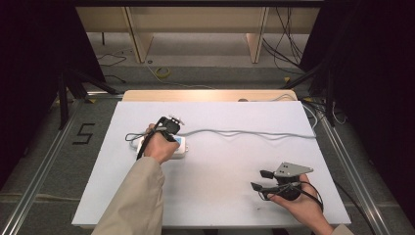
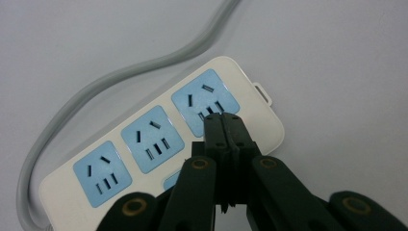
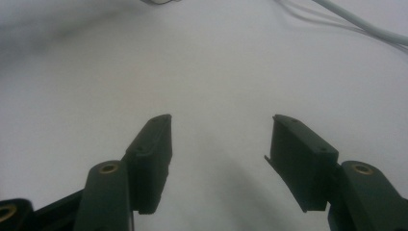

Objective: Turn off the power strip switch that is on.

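You had your left gripper pressed tips-down with its jaws closed flat together and nothing between them, apparently to prod the white plastic power strip rather than grasp it, the tips sitting at the lower edge of the end socket. Your right gripper waited well off to the side over bare white tabletop, jaws spread wide and empty, presumably kept clear until needed. I counted one strip directly under the left tips, three pale blue socket panels and one grey cable trailing beyond it.
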The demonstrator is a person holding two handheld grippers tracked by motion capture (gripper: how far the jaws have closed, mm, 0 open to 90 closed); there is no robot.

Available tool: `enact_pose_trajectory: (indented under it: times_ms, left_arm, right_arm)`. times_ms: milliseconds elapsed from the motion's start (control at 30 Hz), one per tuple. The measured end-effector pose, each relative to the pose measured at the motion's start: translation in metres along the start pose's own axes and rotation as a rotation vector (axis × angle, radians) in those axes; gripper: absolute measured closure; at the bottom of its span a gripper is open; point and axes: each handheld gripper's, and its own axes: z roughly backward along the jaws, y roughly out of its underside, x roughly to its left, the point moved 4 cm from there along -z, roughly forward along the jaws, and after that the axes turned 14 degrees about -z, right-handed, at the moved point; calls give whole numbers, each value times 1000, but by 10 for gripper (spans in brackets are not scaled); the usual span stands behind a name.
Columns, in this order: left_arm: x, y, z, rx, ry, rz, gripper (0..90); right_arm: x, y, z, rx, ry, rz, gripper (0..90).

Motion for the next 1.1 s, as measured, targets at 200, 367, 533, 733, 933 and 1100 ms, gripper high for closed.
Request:
enact_pose_trajectory:
  times_ms: [200, 367, 533, 733, 933, 1100]
  left_arm:
    - [-2, -1, -2, 4, 4, 0, 899]
    - [-3, -1, -3, 9, 9, -7, 899]
    - [-4, -2, -5, 16, 10, -9, 899]
    - [-4, -3, -8, 24, 14, -18, 899]
    - [-6, -4, -10, 26, 15, -16, 899]
    - [-7, -4, -11, 31, 18, -16, 899]
  right_arm:
    - [0, 0, 0, 0, 1, 0, 410]
    - [0, 0, 0, 3, 0, 3, 410]
    - [0, 0, 0, 4, 0, 3, 410]
    - [0, 0, 0, 5, -1, 3, 410]
    - [0, 1, 0, 5, -1, 2, 409]
    - [0, 1, 0, 6, -1, 2, 409]
